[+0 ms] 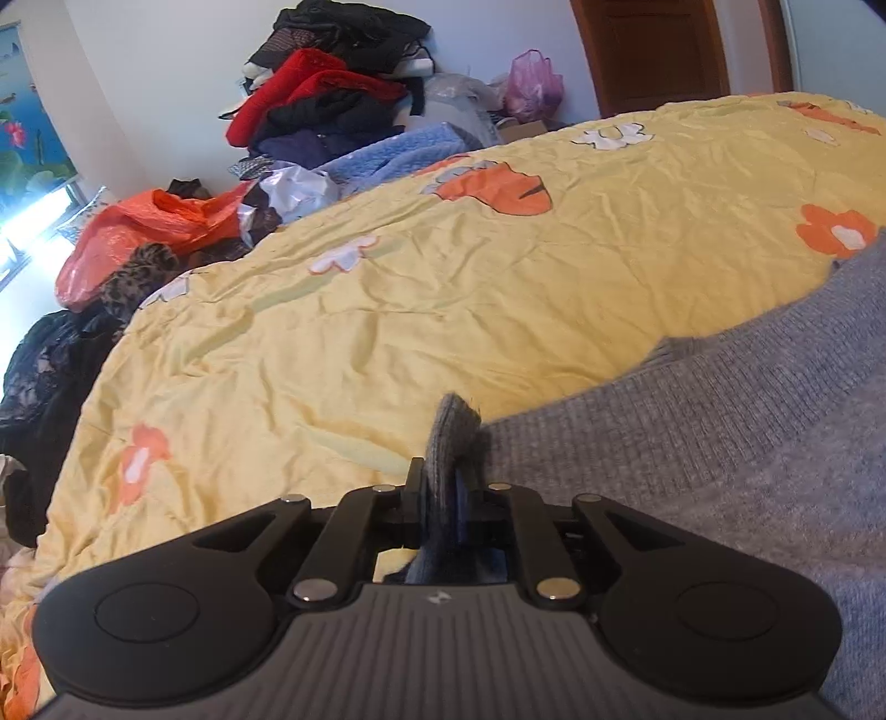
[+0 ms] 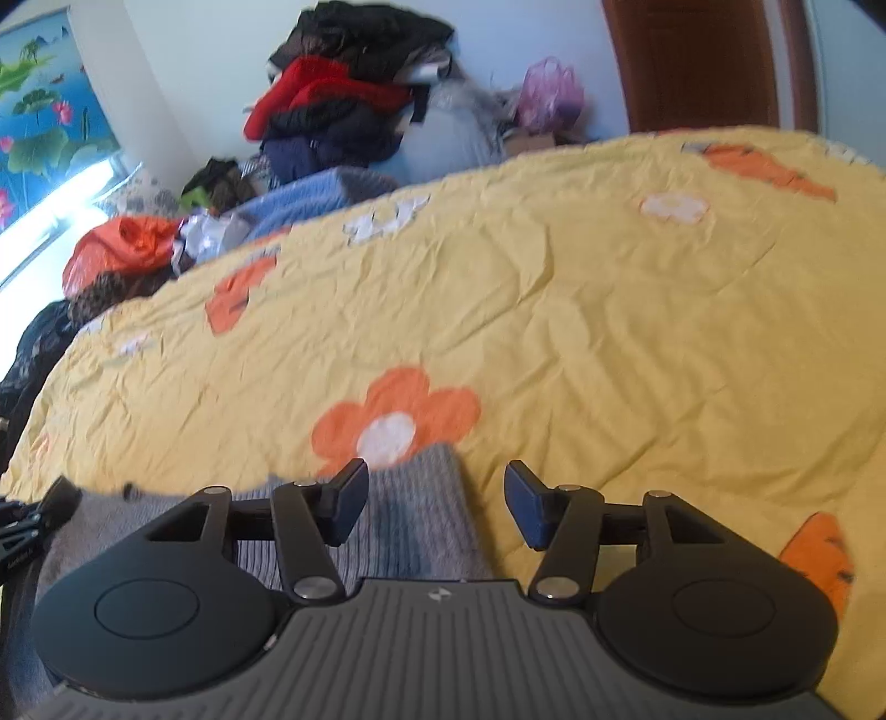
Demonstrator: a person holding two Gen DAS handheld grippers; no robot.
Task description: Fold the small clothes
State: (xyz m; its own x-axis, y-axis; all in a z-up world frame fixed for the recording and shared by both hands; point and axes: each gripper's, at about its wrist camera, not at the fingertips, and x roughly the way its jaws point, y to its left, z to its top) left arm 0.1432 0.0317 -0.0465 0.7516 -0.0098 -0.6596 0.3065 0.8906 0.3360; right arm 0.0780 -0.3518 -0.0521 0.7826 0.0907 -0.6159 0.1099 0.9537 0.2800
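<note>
Grey ribbed knit sweater (image 1: pixel 720 443) lies unfolded on yellow flowered quilt (image 1: pixel 443 304). My left gripper (image 1: pixel 443 487) clamps its edge; right gripper (image 2: pixel 434 498) gapes empty. Folding barely started.

A home bedroom is shown: a bed is covered by a crumpled yellow quilt with orange and white flowers (image 1: pixel 498 288), a heap of red, black and blue clothes (image 1: pixel 332 105) is piled against the pale wall, and a brown wooden door (image 1: pixel 659 50) is seen behind.

Grey ribbed knit sweater (image 1: pixel 692 454) spread flat on yellow flowered bed, one bunched edge standing upright, pinched between the left fingers (image 1: pixel 412 482).
</note>
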